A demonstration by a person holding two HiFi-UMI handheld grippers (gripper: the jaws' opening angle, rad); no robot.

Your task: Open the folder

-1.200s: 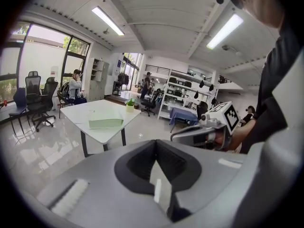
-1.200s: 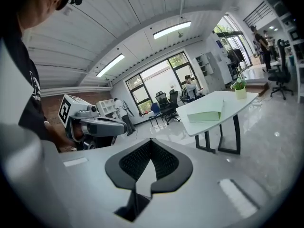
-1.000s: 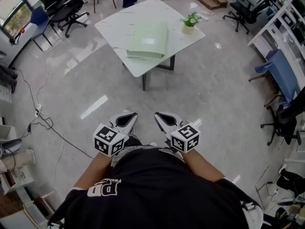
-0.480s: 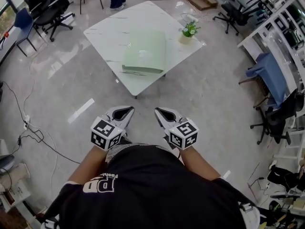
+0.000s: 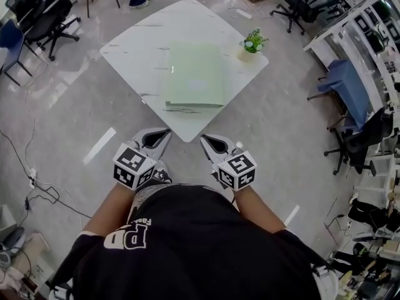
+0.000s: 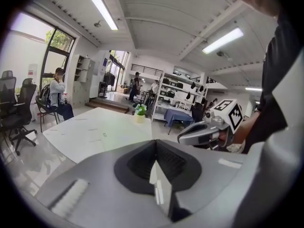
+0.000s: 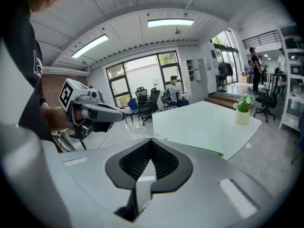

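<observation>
A pale green folder (image 5: 194,77) lies closed and flat on the white table (image 5: 134,49), towards its near corner, with a small potted plant (image 5: 252,41) well apart from it at the far right. The left gripper (image 5: 156,136) and the right gripper (image 5: 211,144) are side by side just short of that near corner, each with its fingers pressed together on nothing, and neither touches the table or the folder. The folder looks light and fairly stiff, with a smooth cover on a glossy top, so it will probably slide if nudged from the side instead of opening. The best hold is likely the thin free edge of the top cover, pinched near a corner and swung over, while the other gripper pins the lower part down (which edge is the spine cannot be told from here). Both pairs of fingers would have to part first.
</observation>
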